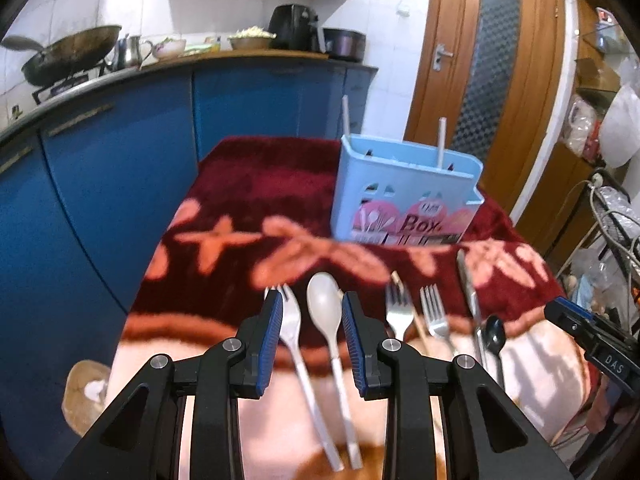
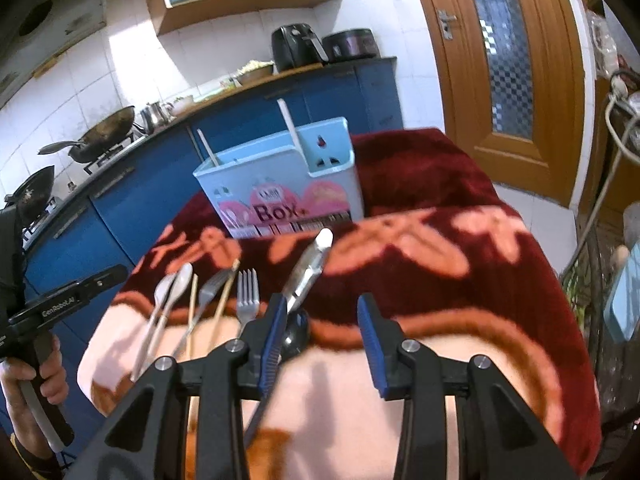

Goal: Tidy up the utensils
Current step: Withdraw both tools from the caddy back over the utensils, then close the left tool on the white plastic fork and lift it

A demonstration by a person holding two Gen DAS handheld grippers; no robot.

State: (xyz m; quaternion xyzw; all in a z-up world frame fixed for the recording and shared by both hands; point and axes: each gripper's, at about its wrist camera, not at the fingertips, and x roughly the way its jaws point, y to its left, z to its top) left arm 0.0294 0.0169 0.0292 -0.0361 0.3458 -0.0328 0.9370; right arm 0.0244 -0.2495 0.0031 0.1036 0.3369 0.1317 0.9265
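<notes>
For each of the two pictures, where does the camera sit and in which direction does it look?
Left wrist: sits on the left gripper, facing forward over the blanket at a white spoon and the blue utensil box; its open fingers show, and the right gripper at the edge.
Right wrist: sits on the right gripper, facing the same box, with a black spoon near its fingers; the left gripper shows at the edge.
Shared: box, utensil row, blue cabinets, door.
</notes>
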